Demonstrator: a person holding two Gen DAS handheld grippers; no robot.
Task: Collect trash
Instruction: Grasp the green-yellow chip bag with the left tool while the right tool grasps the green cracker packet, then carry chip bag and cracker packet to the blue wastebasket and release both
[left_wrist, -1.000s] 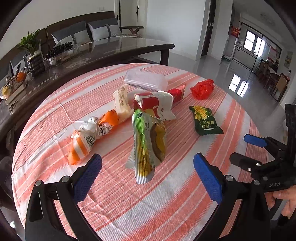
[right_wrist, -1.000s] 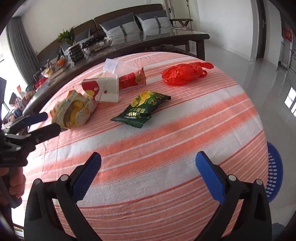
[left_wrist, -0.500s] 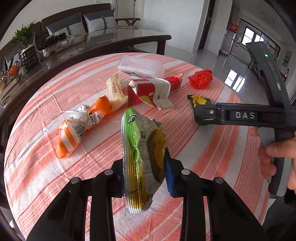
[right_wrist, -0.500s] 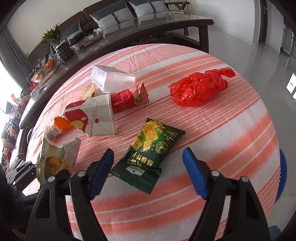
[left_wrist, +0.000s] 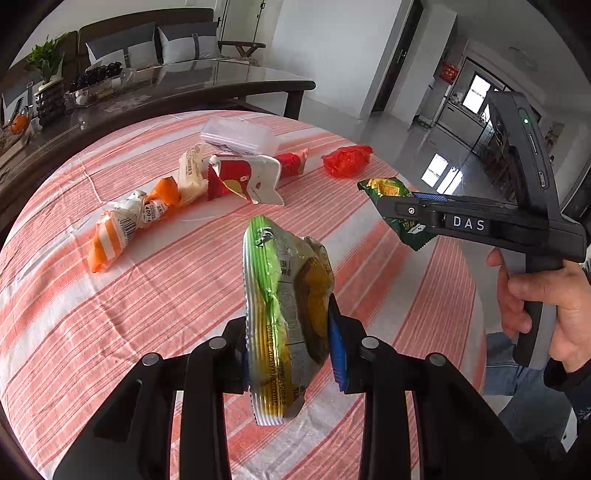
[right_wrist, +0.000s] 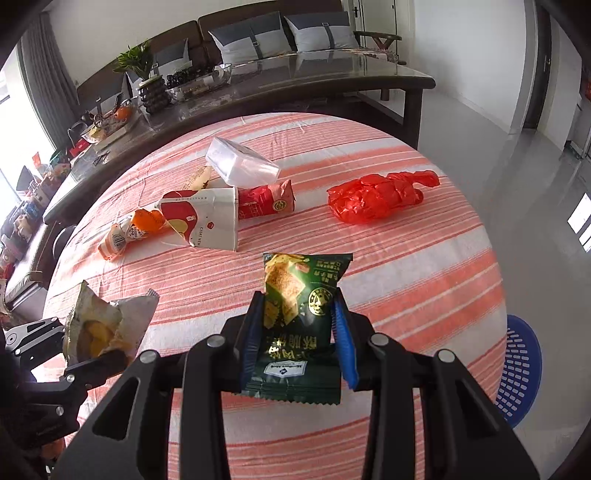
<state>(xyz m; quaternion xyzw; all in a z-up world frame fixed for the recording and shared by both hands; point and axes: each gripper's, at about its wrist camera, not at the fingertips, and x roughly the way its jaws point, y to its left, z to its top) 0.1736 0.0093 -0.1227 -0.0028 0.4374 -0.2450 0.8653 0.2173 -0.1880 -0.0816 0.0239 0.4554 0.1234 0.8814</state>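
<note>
Both loaded: your left gripper (left_wrist: 291, 354) is clamped on the yellow-green wrapper (left_wrist: 290, 314), your right gripper (right_wrist: 297, 343) on the green packet (right_wrist: 301, 314). The blue basket (right_wrist: 517, 369) (floor, beyond the table edge) lies nearest your right.

Blue basket (right_wrist: 519, 365) cut off behind the surface's (right_wrist: 406, 258) edge; dark green wrapper's (left_wrist: 391, 192) middle hidden behind the right tongs (left_wrist: 410, 210)
</note>
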